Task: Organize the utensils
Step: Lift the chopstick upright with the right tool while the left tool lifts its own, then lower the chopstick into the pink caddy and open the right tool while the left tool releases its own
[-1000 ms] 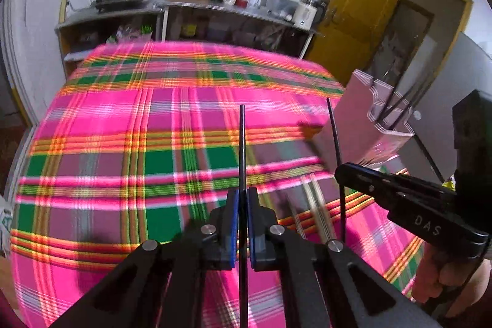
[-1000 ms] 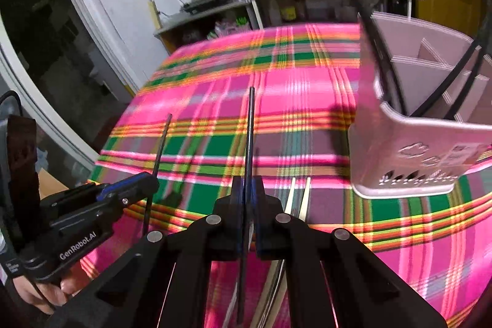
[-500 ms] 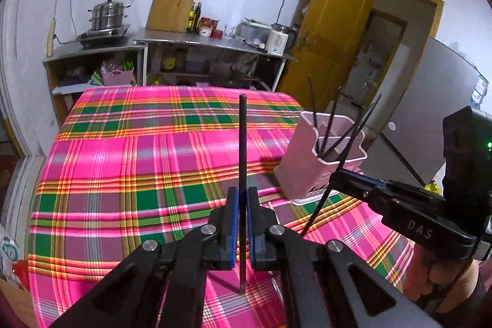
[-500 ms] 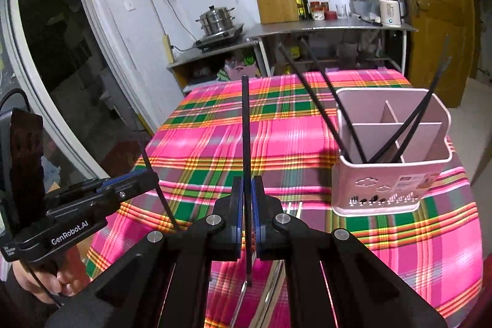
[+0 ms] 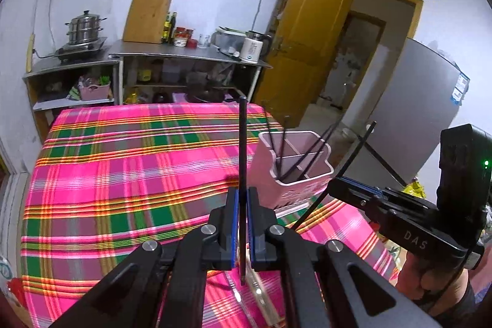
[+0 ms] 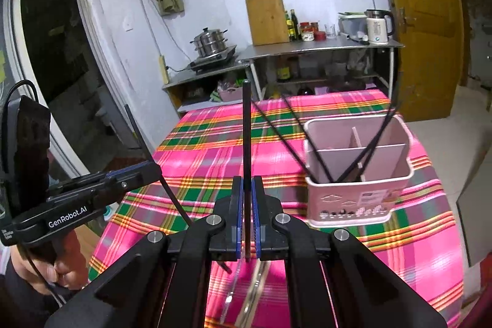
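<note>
Left gripper point(image 5: 242, 225) fingers clamp a slim black chopstick point(image 5: 243, 162), held upright. Right gripper point(image 6: 246, 219) fingers pinch a second black chopstick point(image 6: 246, 143) likewise. Beyond, a pink divided holder point(image 6: 358, 199) with leaning black chopsticks stands on the plaid tabletop point(image 5: 123, 174).

Pretty even indoor light, kinda cool and flat, with no harsh shadows on the plaid tablecloth point(image 5: 123, 174). Heavy fisheye warping bends the walls, and the corners go black. The doorway point(image 6: 55, 57) on the far left looks dark. The near bottom edge is soft and smeary; the far shelves stay fairly sharp.
</note>
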The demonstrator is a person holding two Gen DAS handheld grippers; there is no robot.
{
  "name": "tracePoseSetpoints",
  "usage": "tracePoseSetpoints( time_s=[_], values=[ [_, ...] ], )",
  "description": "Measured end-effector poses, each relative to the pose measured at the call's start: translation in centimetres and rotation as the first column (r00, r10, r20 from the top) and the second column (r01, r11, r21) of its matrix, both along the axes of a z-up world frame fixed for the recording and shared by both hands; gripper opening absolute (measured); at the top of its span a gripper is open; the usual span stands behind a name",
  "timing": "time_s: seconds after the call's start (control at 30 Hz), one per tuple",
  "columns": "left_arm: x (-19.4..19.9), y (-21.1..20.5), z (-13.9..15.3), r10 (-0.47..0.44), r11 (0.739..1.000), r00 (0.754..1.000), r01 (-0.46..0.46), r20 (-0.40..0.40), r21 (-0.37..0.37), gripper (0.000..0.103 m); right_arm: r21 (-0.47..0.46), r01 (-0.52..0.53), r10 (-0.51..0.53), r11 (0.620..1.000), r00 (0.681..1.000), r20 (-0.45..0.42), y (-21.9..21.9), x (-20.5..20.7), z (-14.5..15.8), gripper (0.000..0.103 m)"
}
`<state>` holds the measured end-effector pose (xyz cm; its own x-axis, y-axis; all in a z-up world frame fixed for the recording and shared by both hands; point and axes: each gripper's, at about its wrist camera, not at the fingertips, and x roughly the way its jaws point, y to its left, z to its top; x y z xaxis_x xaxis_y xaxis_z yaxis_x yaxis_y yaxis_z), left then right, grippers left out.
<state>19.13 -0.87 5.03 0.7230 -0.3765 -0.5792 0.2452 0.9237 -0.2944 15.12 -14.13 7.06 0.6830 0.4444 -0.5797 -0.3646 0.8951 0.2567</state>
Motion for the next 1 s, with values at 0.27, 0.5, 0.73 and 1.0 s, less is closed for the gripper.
tracePoseSetpoints(
  time_s=[0.27, 0.5, 0.73, 1.0],
  values=[
    [2.1, -3.1, 0.7, -0.065, 0.998, 0.998, 0.065, -0.013, -0.023, 0.005, 0.019, 0.082, -0.082, 0.996, 0.997, -0.001, -3.8, 0.3, 0.7, 0.005],
    [4.1, -5.5, 3.1, -0.106, 0.993, 0.994, 0.107, 0.025, -0.044, 0.005, 0.031, 0.137, -0.138, 0.990, 0.989, 0.044, -6.4, 0.9, 3.1, 0.005],
    [7.2, -6.8, 6.8, -0.108, 0.991, 0.991, 0.113, 0.083, -0.065, 0.005, 0.049, 0.179, -0.183, 0.983, 0.976, 0.117, -8.0, 2.4, 6.4, 0.005],
    [10.7, -7.1, 7.9, -0.081, 0.994, 0.990, 0.088, 0.114, -0.060, 0.005, 0.053, 0.207, -0.213, 0.977, 0.965, 0.150, -8.6, 4.7, 7.5, 0.005]
  ],
)
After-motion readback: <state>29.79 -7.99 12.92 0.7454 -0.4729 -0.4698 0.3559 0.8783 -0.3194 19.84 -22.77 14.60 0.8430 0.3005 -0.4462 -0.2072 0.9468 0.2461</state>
